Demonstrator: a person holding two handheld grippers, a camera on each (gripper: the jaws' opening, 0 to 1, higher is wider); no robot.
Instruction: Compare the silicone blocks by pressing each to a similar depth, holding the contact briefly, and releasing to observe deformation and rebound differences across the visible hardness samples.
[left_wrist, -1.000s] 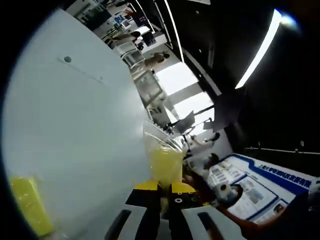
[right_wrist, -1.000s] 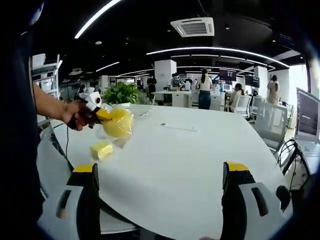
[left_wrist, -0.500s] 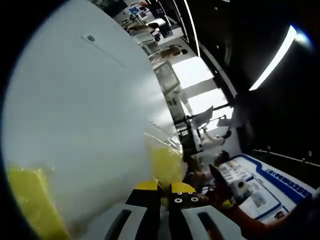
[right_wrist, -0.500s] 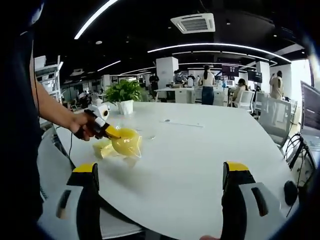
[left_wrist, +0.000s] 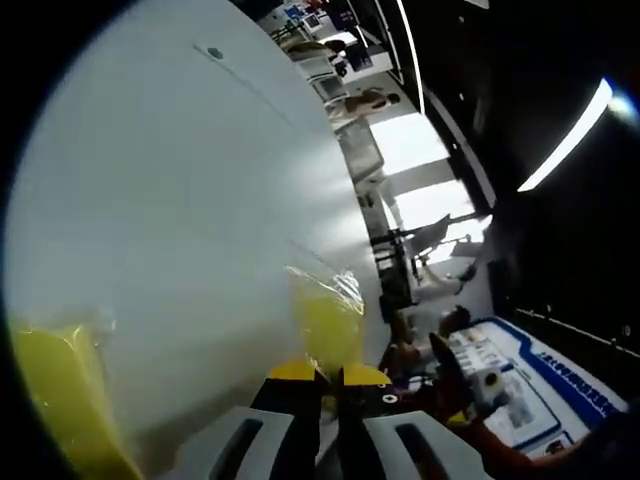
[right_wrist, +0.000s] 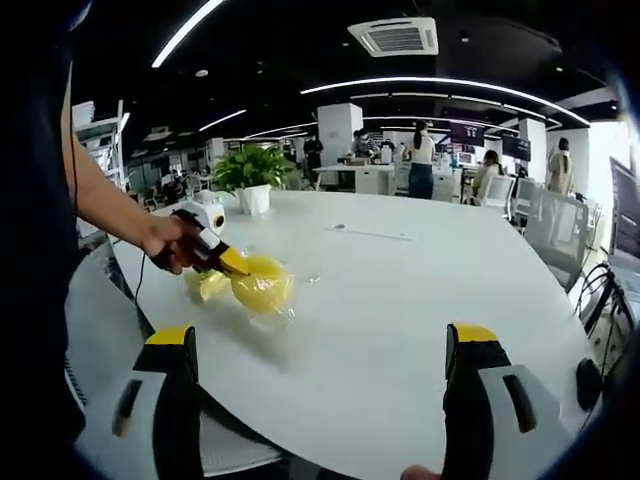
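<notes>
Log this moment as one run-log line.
left gripper: shut on clear plastic bag of yellow silicone block, at white round table | second yellow block: beside bag | right gripper: open, idle

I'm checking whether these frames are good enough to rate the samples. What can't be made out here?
- Yellow silicone block in clear plastic bag, left gripper view: the crinkled bag blurs its shape and any dent.
- Second yellow block, left gripper view: cut off by the edge, blurred.
- Left gripper, right gripper view: the fingers' grip point on the bagged block is too small to see.
- Right gripper: open, touching nothing.
</notes>
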